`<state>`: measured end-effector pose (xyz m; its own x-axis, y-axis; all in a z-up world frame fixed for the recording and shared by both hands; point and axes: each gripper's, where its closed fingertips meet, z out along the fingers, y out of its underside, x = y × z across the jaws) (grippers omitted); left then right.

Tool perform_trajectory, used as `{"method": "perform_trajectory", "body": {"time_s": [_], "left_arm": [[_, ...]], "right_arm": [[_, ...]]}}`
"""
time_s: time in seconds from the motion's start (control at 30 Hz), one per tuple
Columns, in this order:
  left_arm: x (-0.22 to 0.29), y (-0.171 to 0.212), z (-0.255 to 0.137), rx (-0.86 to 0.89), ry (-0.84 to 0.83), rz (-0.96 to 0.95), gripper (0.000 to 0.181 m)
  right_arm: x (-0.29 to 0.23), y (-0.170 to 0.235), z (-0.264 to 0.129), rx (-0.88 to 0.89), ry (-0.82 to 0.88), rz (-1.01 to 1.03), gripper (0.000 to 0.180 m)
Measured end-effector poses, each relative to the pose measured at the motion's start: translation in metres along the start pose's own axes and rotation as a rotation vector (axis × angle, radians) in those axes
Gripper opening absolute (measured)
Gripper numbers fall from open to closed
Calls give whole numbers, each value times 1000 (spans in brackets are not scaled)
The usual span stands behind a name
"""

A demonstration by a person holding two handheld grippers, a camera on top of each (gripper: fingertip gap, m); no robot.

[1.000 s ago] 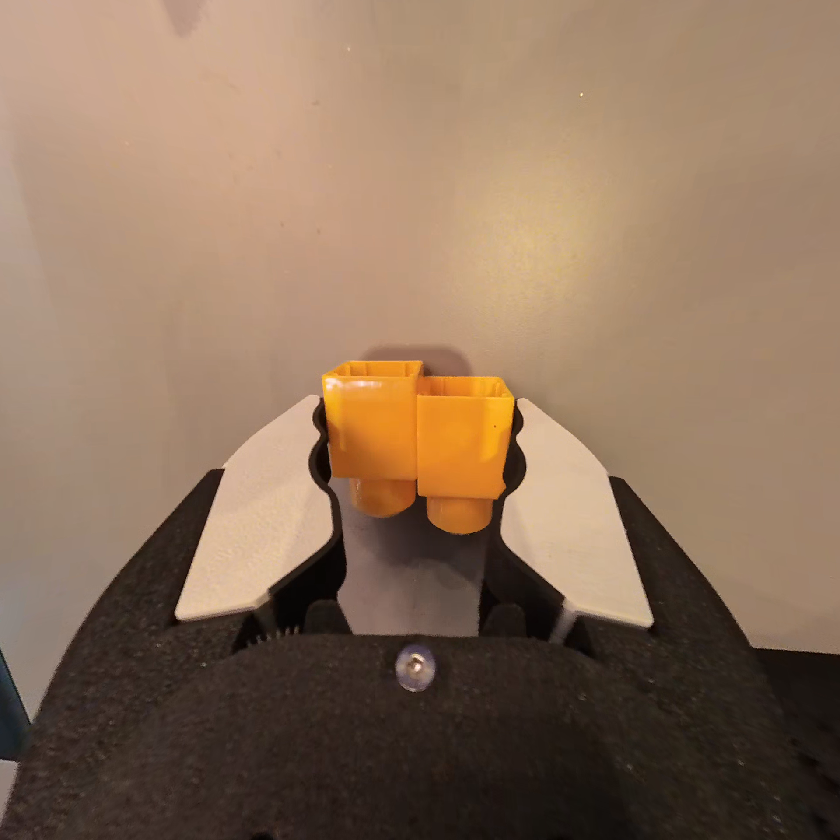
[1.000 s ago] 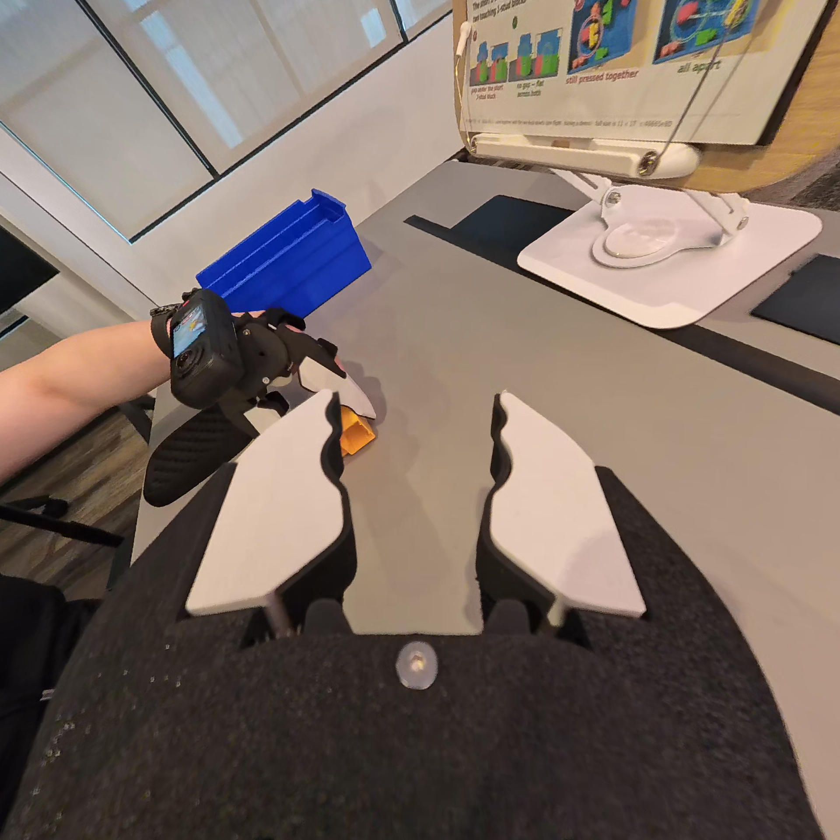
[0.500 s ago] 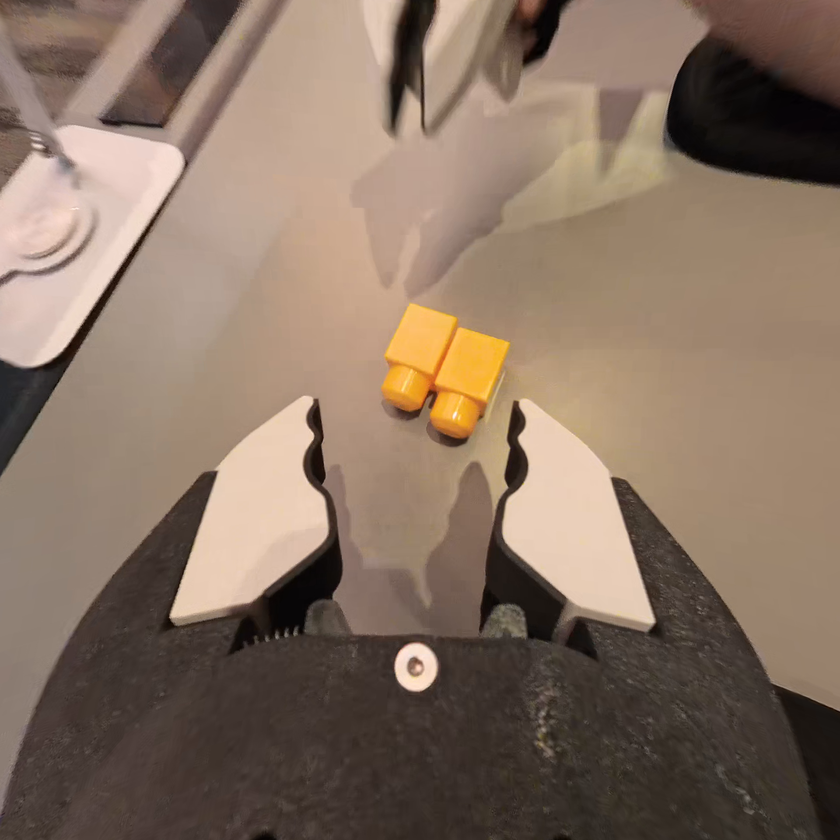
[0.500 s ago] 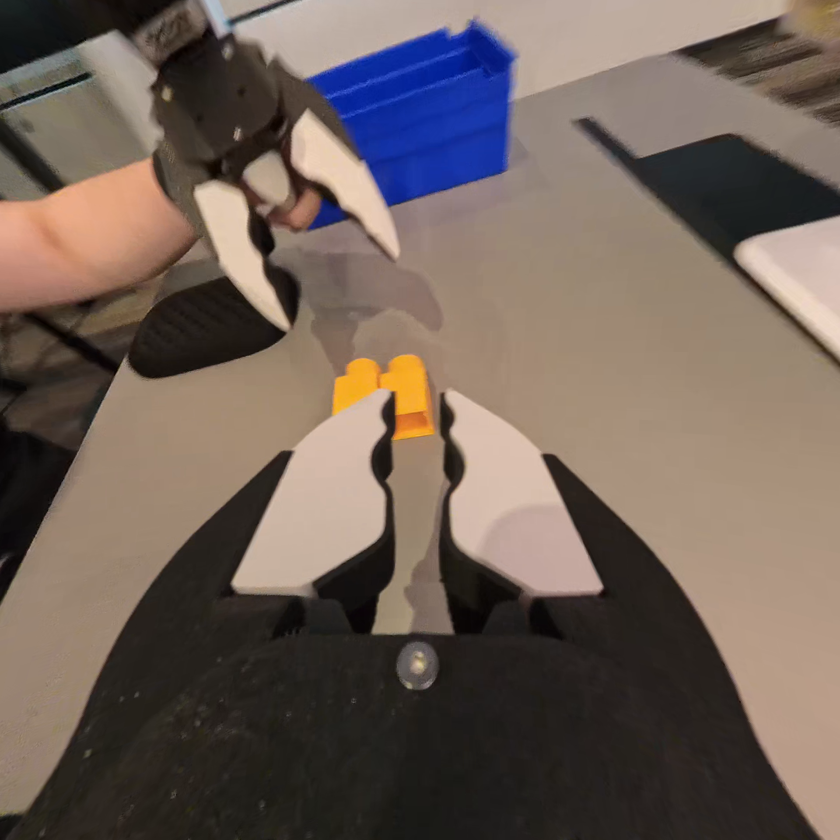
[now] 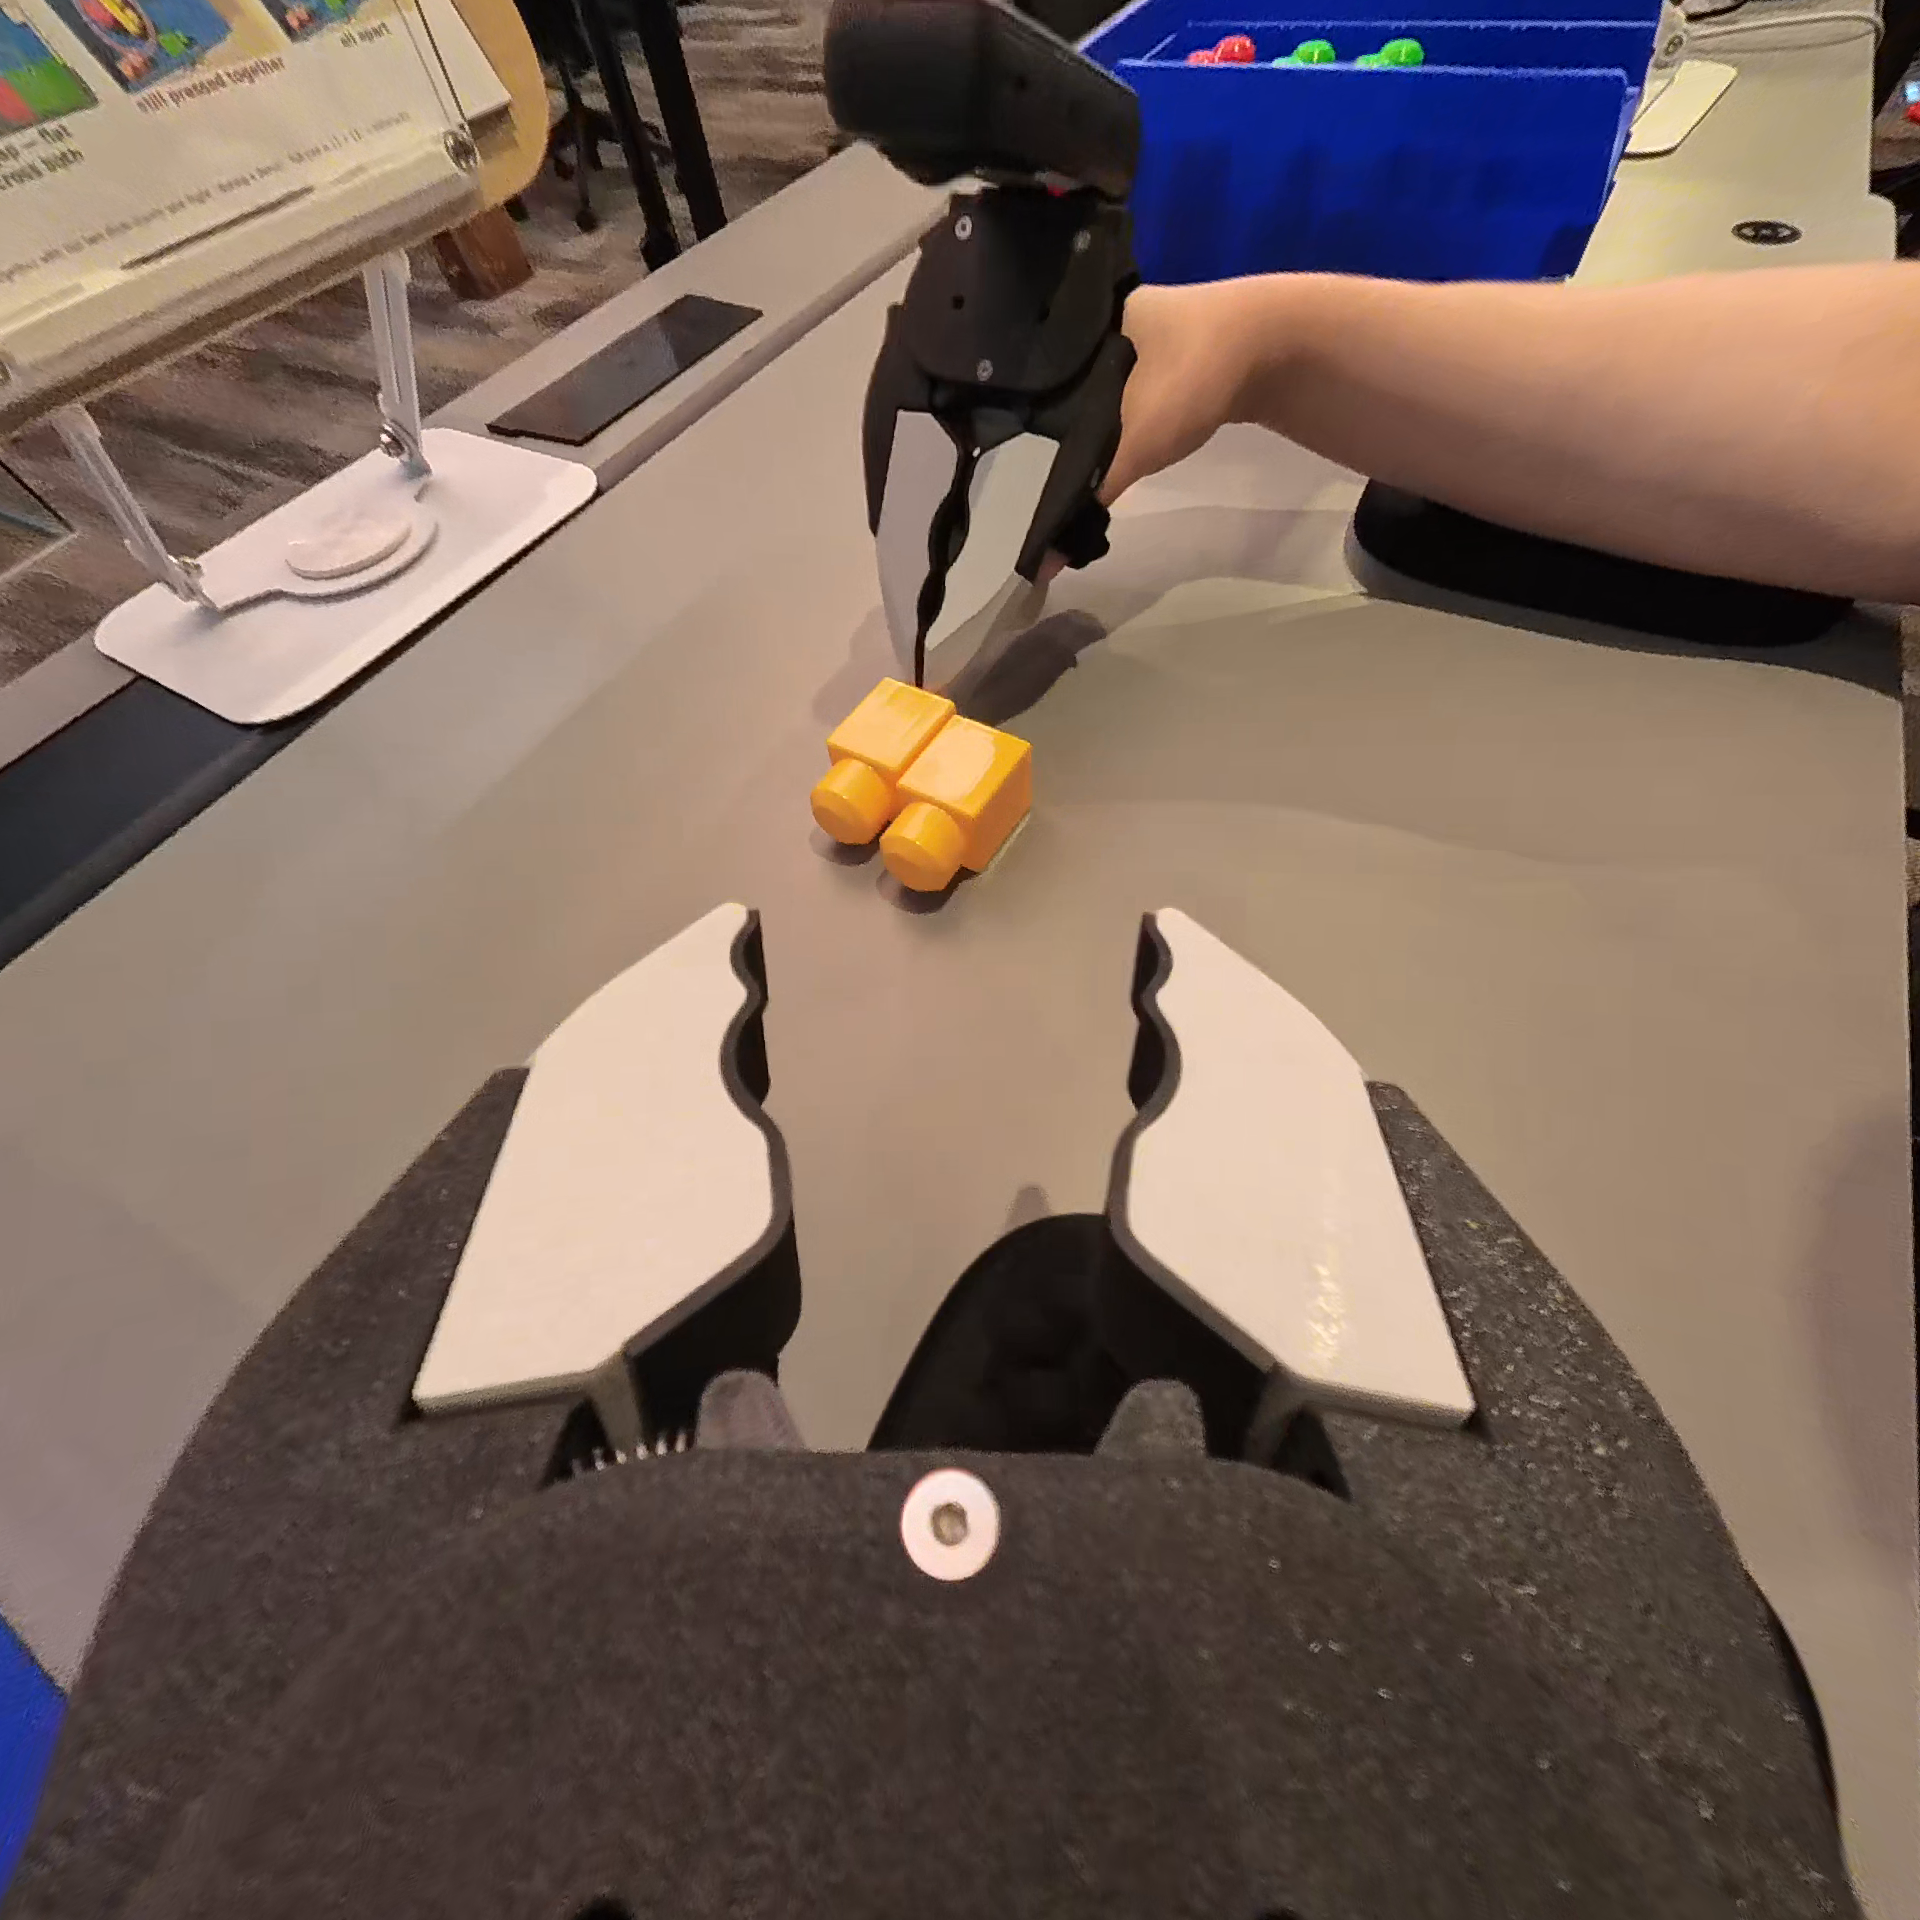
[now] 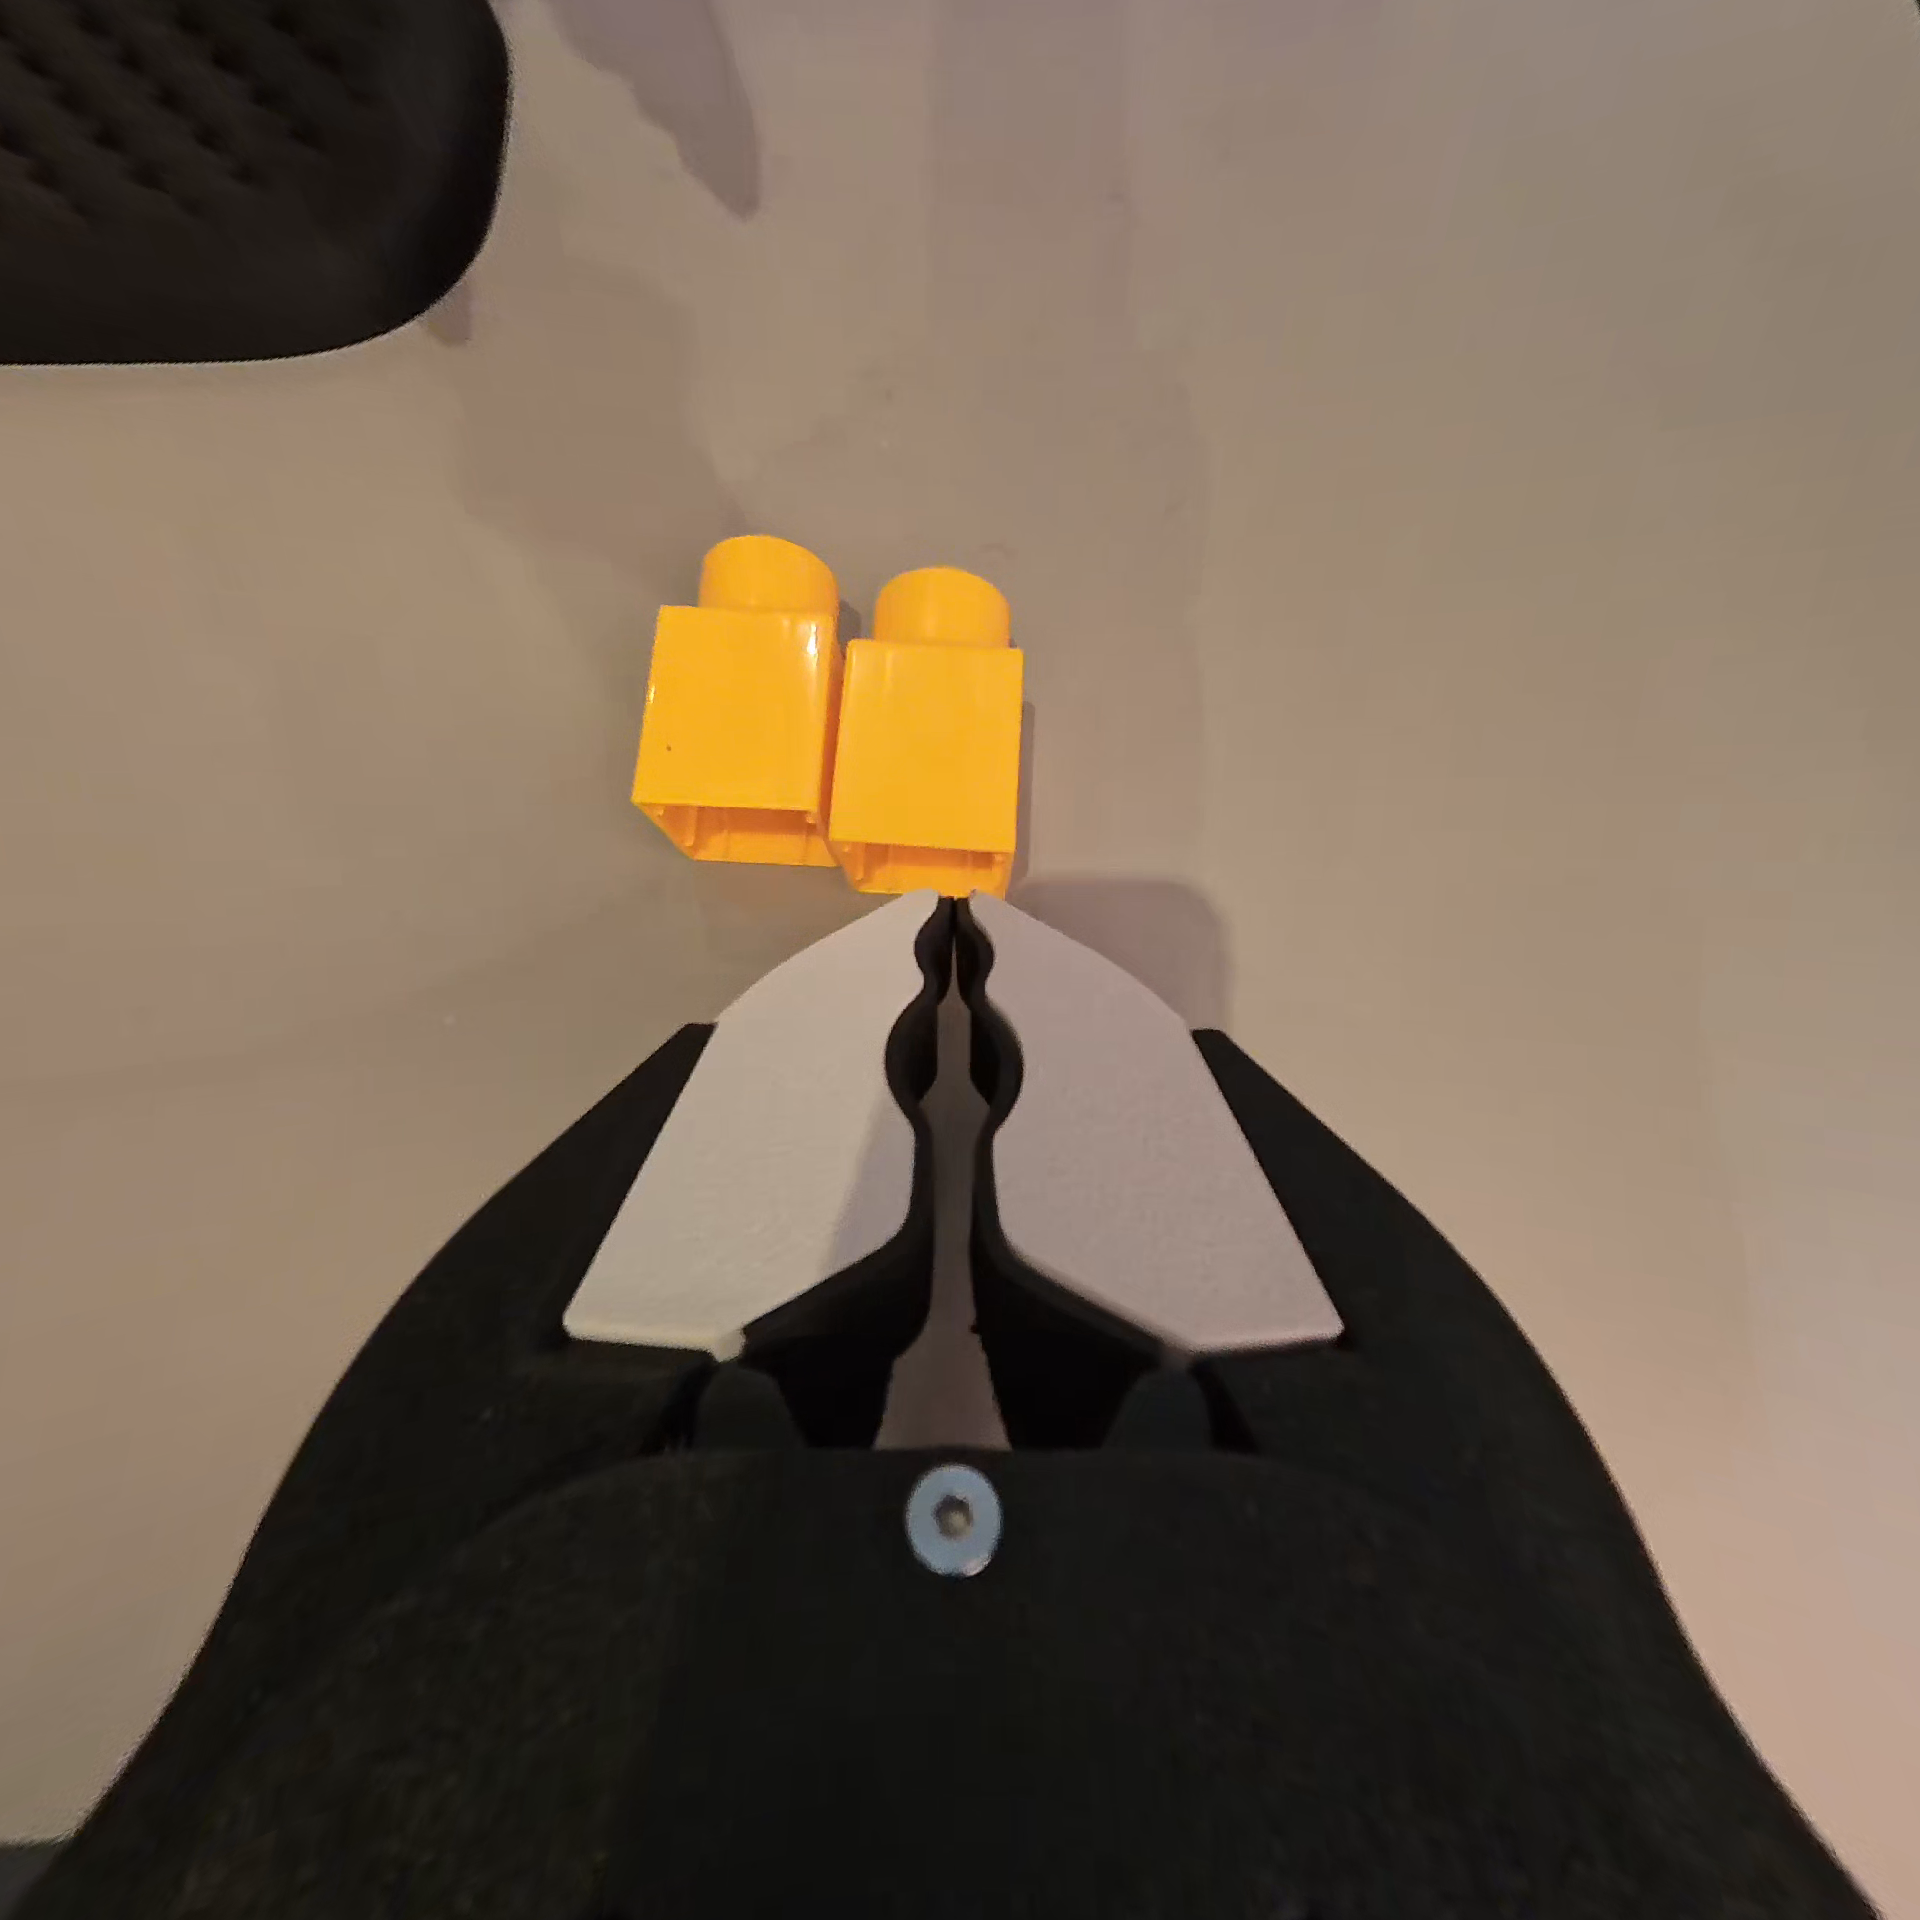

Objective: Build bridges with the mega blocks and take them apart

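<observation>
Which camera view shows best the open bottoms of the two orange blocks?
The right wrist view: the orange blocks lie with their hollow bottoms toward that camera. The left wrist view shows the blocks from the stud end, so the bottoms are hidden.

Black felt-like gripper (image 5: 948, 935) bodies, white fingers (image 5: 623, 1174) (wavy-edged)

A grey table (image 5: 416, 935) carries two orange blocks (image 5: 925, 790) lying side by side. They lie just ahead of the closed right tongs (image 6: 954, 902). A white stand (image 5: 312, 582) sits far left.
</observation>
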<state>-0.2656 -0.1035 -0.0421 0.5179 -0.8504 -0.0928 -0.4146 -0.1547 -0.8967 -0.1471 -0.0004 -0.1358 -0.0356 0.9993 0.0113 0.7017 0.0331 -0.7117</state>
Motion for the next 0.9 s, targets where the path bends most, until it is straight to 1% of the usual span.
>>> {"method": "perform_trajectory", "body": {"time_s": [0.07, 0.2, 0.47, 0.73, 0.83, 0.9], "left_arm": [[3, 5, 1, -11, -1, -5, 71], [7, 11, 0, -18, 4, -8, 71], [7, 12, -3, -1, 12, -25, 70], [6, 15, -2, -10, 8, -24, 70], [0, 10, -11, 15, -28, -21, 69], [-11, 1, -32, 40, -86, -17, 68]], "right_arm": [[0, -1, 1, 1, 2, -3, 0], [0, -5, 5, -13, 11, -21, 0], [-4, -8, 10, -36, -1, -43, 0], [-2, -5, 2, -47, 7, -37, 0], [-1, -11, -7, -10, 21, -34, 0], [1, -13, -14, 13, 30, -30, 1]]}}
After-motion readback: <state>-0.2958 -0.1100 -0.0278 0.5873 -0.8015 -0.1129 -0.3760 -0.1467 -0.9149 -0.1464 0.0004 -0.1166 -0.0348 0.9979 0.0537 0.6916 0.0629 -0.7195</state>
